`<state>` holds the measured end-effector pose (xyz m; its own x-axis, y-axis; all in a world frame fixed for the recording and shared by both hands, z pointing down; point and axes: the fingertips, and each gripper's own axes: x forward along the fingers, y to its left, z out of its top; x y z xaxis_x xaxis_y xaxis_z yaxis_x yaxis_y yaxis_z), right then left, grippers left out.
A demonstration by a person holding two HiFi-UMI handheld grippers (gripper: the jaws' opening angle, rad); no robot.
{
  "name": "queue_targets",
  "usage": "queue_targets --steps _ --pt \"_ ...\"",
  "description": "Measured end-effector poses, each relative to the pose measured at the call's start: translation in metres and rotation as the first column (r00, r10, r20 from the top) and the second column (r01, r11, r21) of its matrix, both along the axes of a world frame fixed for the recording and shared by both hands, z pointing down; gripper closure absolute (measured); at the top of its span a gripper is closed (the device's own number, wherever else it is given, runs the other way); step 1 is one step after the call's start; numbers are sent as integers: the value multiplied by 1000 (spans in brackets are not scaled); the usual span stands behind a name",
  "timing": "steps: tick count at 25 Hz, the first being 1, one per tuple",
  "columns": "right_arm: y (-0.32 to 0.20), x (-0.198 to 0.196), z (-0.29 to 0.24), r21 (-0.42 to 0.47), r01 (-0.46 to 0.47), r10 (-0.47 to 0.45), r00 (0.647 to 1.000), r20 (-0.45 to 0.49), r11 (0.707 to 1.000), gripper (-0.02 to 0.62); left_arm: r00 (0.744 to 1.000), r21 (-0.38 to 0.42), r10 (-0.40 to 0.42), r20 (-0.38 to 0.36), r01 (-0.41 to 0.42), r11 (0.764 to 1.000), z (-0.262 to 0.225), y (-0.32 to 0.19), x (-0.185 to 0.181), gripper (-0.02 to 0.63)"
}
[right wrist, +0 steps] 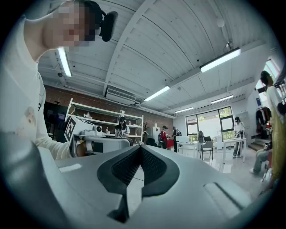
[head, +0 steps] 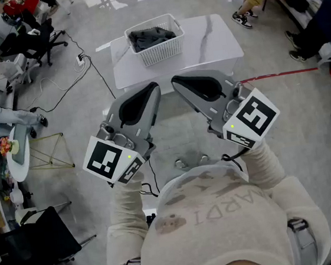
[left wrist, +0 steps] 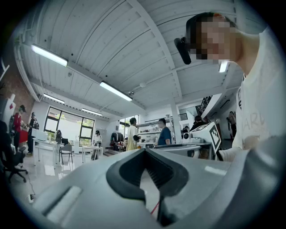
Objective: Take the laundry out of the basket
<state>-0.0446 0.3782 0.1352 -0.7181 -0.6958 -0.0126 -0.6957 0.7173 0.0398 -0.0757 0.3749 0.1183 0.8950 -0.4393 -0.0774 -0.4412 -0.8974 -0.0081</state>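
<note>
Left gripper (head: 153,88) jaws together, empty | right gripper (head: 177,81) likewise | dark laundry (head: 150,37) sits in basket (head: 165,53), well ahead.

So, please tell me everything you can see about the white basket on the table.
The basket is white, rectangular and looks like plastic, with lattice walls and a thicker rim. It stands upright, turned a little askew, on the left half of a white table with faint grey veins. Dark clothes lie crumpled inside, up to about the rim. Only the table and the clothes touch it.
</note>
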Motion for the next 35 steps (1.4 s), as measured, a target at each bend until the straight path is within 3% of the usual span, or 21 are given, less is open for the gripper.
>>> queue_targets --steps 12,21,27,35 --pt "-9 -15 5 -8 -17 17 1000 -10 1000 569 1000 -29 5 -6 -5 1000 7 -15 -19 606" --pt "-17 -46 16 -6 -61 61 998 -10 998 569 1000 -19 28 -12 -28 999 17 -29 -57 606" --pt "-36 -33 22 -32 -85 85 996 -9 996 569 999 -30 40 -21 -40 999 22 -49 -48 606" --pt "-103 11 24 -28 -58 58 998 -13 998 569 1000 -34 4 -22 -4 999 24 -111 -11 606"
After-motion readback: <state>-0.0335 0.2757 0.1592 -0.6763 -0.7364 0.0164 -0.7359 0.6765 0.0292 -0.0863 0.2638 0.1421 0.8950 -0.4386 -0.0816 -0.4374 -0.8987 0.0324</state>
